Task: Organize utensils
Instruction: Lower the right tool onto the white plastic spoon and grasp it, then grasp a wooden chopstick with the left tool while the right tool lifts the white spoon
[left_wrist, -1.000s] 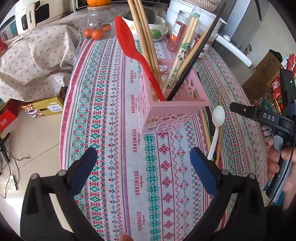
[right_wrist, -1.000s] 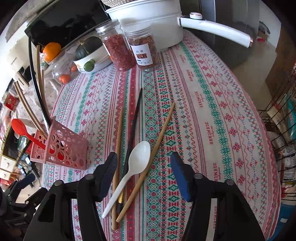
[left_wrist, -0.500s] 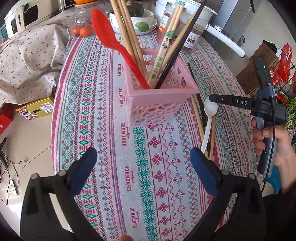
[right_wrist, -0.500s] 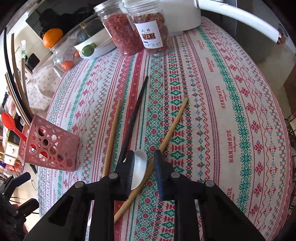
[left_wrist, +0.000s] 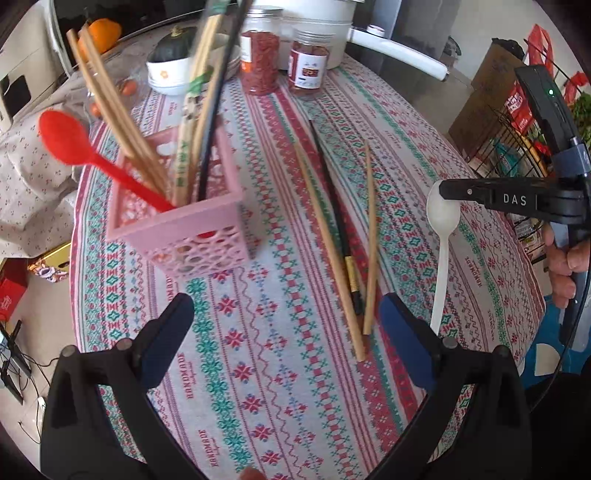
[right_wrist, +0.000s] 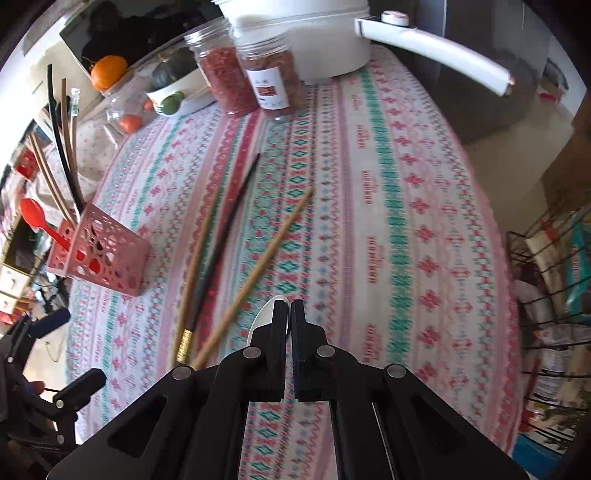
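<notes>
White plastic spoon, clamped by its bowl between the closed fingers of the right gripper and raised off the tablecloth; its handle hangs down toward the cloth in the left wrist view, while in the right wrist view only a sliver of the bowl shows beside the black fingertips. Left of the spoon, three loose chopsticks lie on the cloth: a pale wooden chopstick, a black chopstick with a gold band, and a second wooden chopstick crossing toward the others at their near ends. Farther left stands the pink perforated holder, containing a red spoon, several wooden chopsticks and one black one, all leaning out of its top. The left gripper hangs above the near part of the cloth with its blue-padded fingers spread wide and nothing between them. At the far edge of the table stand two clear jars with red contents, a white bowl holding a dark squash, and a white pot with a long handle. A hand grasps the right gripper's handle at the right margin.
</notes>
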